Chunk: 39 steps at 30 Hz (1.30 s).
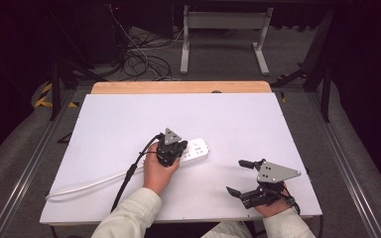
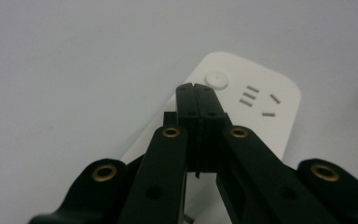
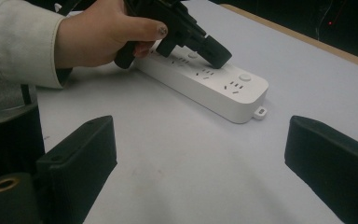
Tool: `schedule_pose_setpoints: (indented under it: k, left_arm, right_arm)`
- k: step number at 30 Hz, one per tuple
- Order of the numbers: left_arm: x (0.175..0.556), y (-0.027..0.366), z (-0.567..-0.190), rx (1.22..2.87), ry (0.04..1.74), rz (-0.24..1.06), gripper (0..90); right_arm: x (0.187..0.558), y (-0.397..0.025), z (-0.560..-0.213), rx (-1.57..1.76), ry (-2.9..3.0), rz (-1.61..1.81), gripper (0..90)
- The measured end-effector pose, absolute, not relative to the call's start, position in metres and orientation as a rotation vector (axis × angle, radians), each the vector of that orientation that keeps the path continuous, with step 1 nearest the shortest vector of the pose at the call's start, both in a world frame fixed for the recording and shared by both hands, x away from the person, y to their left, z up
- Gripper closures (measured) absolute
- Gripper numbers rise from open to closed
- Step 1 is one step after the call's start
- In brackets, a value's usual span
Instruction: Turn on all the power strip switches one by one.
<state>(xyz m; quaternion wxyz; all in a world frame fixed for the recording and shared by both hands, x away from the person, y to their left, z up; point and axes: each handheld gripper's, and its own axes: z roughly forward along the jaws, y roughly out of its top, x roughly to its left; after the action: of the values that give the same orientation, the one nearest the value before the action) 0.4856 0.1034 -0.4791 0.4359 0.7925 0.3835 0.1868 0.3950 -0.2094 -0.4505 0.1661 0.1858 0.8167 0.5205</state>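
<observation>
Power strip: a white power strip (image 1: 194, 149) lies flat near the centre of the high view, a smooth, glossy plastic bar with rounded corners, a round button at one end, and groups of narrow slots.
Cord: its white cord (image 1: 87, 185) runs toward the lower left of the high view.
Left gripper: the left gripper (image 2: 196, 91) is matte black; its fingers are pressed together with nothing between them, tips over the strip just beside the button.
Right gripper: the right gripper (image 1: 239, 175) sits at the lower right of the high view, fingers spread wide, well apart from the strip.
Desk: the desk (image 1: 238, 119) has a pale, matte white top with a wooden far edge.
</observation>
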Motion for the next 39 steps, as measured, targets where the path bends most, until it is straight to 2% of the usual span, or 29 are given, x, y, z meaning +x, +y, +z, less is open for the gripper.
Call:
schedule_pose_setpoints:
  k: [3, 7, 13, 19, 24, 39]
  left_arm:
    - [0.486, 0.106, -0.477, 1.919, 0.97, 0.386, 90.0]
    - [0.487, 0.108, -0.467, 1.869, 0.99, 0.371, 90.0]
    - [0.485, 0.093, -0.458, 1.942, 0.919, 0.422, 90.0]
    - [0.496, 0.08, -0.458, 1.981, 0.937, 0.431, 90.0]
    - [0.502, 0.076, -0.467, 1.968, 0.965, 0.385, 90.0]
    - [0.507, 0.073, -0.475, 1.962, 0.997, 0.399, 90.0]
  right_arm:
    - [0.396, -0.211, -0.45, 0.532, 2.321, 1.487, 9.1]
    - [0.396, -0.21, -0.45, 0.53, 2.329, 1.482, 9.1]
    - [0.395, -0.21, -0.45, 0.528, 2.323, 1.487, 9.1]
    - [0.396, -0.21, -0.45, 0.531, 2.325, 1.488, 9.1]
    - [0.397, -0.211, -0.451, 0.532, 2.324, 1.492, 9.1]
    - [0.396, -0.211, -0.45, 0.527, 2.324, 1.493, 9.1]
